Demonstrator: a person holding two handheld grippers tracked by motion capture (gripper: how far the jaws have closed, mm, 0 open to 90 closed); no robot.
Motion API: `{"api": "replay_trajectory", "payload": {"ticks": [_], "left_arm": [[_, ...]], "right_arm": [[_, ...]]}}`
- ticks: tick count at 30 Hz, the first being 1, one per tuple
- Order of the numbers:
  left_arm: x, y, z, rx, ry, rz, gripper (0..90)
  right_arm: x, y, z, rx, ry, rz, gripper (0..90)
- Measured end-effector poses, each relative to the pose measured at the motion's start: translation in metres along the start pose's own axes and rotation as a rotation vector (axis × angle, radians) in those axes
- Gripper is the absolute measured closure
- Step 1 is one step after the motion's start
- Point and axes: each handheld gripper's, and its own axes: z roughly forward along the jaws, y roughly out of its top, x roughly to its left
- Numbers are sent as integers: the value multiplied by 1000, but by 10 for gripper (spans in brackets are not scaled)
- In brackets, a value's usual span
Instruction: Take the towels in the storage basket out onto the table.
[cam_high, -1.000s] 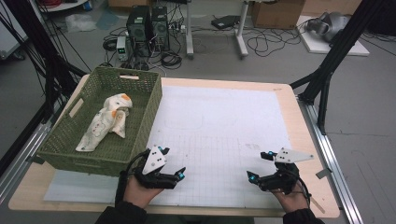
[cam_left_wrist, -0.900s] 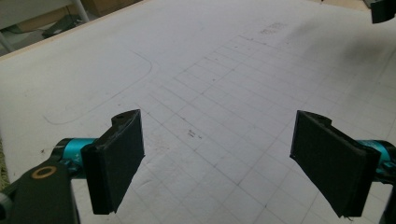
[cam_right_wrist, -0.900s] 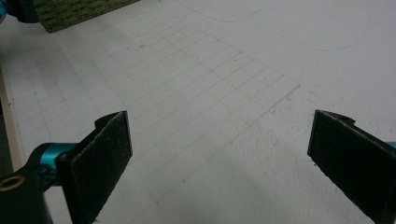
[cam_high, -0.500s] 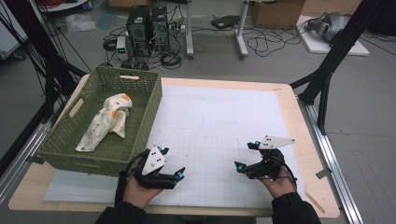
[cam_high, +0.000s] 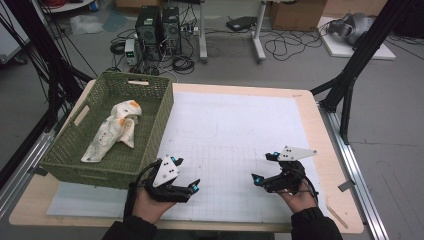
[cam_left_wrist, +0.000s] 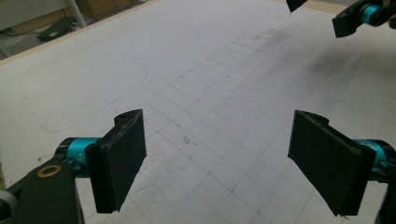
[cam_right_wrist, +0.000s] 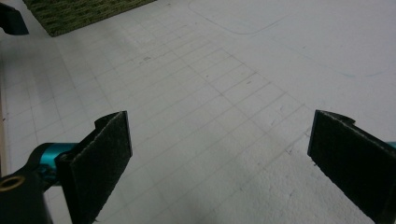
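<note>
A green woven basket (cam_high: 150, 125) stands on the left of the table, and a crumpled white cloth with orange spots (cam_high: 114, 131) lies inside it. My left gripper (cam_high: 186, 173) rests just in front of the basket's near right corner. Its jaws stand wide open over the gridded mat (cam_left_wrist: 217, 140), with nothing between them. My right gripper (cam_high: 261, 168) hovers at the near right of the mat, pointing left. It is open and holds nothing (cam_right_wrist: 219, 135). The basket's corner (cam_right_wrist: 84, 11) lies far ahead of it.
A white gridded mat (cam_high: 235, 130) covers most of the wooden table (cam_high: 320, 150). Black frame struts (cam_high: 350, 85) rise at the table's right and left. Computers and cables sit on the floor beyond the far edge.
My right gripper has moved left and a little forward over the mat, turning to point towards the left gripper. The left gripper and the cloth have stayed still.
</note>
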Motion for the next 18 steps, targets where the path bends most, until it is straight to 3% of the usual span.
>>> {"api": "replay_trajectory", "payload": {"ticks": [4,14,18], "left_arm": [[3,8,2,3,-10,-6,202],[19,37,28,66,-22,3,226],[24,47,32,75,-41,-15,236]], "right_arm": [[0,-1,-3,-6,-3,-3,54],[0,-4,-16,-41,-9,1,53],[-2,-8,-21,-48,-14,6,53]]}}
